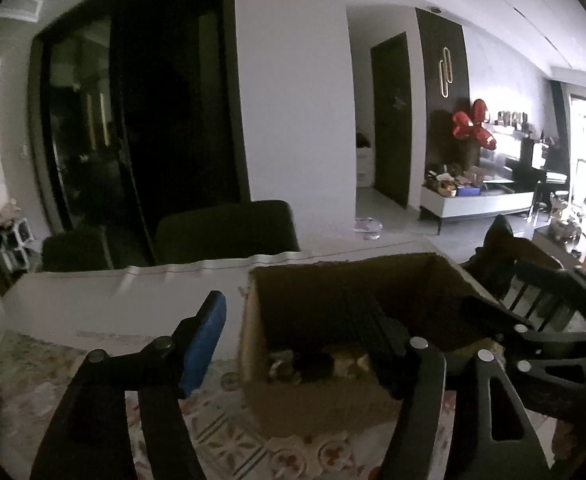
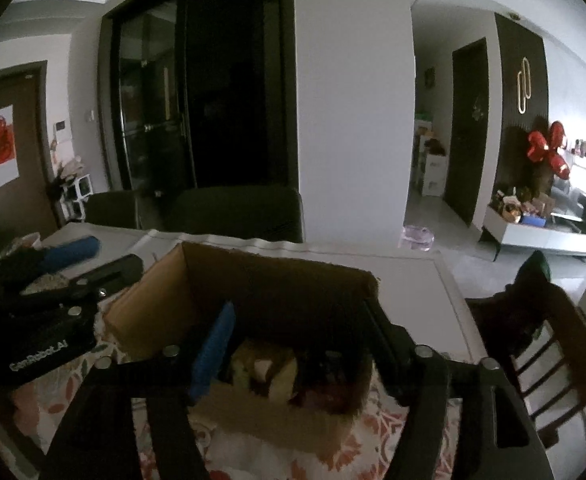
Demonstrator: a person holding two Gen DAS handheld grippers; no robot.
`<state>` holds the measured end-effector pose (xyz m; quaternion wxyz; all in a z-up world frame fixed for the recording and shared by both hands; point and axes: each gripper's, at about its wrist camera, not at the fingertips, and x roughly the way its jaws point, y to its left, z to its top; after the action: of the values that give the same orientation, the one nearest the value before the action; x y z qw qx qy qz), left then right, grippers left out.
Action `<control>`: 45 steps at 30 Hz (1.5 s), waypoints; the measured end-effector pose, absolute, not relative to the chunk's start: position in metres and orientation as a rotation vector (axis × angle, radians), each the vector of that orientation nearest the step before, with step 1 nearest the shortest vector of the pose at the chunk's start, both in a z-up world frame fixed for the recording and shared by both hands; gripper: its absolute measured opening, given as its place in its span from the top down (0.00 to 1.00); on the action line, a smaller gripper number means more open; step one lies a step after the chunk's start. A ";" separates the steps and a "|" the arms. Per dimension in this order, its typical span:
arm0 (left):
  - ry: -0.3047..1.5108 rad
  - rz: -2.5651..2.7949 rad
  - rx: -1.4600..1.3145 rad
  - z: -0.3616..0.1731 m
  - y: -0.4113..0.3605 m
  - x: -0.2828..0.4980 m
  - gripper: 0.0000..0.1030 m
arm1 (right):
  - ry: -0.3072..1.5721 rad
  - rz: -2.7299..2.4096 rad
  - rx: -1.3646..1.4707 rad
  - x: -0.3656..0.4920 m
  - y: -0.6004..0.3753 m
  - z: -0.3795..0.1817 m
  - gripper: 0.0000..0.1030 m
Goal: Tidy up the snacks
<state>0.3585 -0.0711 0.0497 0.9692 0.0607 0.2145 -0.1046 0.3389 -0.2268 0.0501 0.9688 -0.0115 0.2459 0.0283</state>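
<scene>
Left wrist view. Left gripper [image 1: 289, 344]: jaws stand wide apart, nothing between the pads; blue-padded finger [image 1: 203, 344] outside the box's left wall, dark finger inside the box. Cardboard box [image 1: 317, 400]: open-topped, on a flower-patterned tablecloth [image 1: 53, 376], snacks [image 1: 289, 364] lying on its floor, dim and hard to tell apart. Right gripper [image 1: 505, 316]: enters from the right, over the box's right rim. Far side: two dark chair backs [image 1: 229, 228], white pillar, dark glass doors.

Right wrist view. Right gripper [image 2: 293, 340]: jaws wide apart, gripping nothing, both fingers reaching down into the box [image 2: 153, 320] above the wrapped snacks [image 2: 265, 368]. Left gripper [image 2: 53, 292]: at the box's left side. Wooden chair [image 2: 541, 356]: right of the table.
</scene>
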 end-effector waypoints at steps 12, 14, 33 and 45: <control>0.363 -0.182 0.110 0.064 -0.045 0.259 0.05 | 0.435 -0.024 0.014 0.252 -0.221 0.068 0.14; 0.362 -0.185 0.106 0.064 -0.041 0.245 0.04 | 0.429 -0.026 0.025 0.238 -0.220 0.070 0.14; 0.366 -0.195 0.108 0.056 -0.019 0.140 0.00 | 0.421 -0.053 0.016 0.121 -0.200 0.072 0.06; 0.392 -0.192 0.117 0.048 -0.020 0.104 0.00 | 0.469 -0.035 0.045 0.080 -0.201 0.057 0.06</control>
<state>0.1038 -0.0203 0.0477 0.9745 0.0581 0.1944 -0.0954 0.0798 -0.2007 0.0572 0.9722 0.0224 0.2323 -0.0172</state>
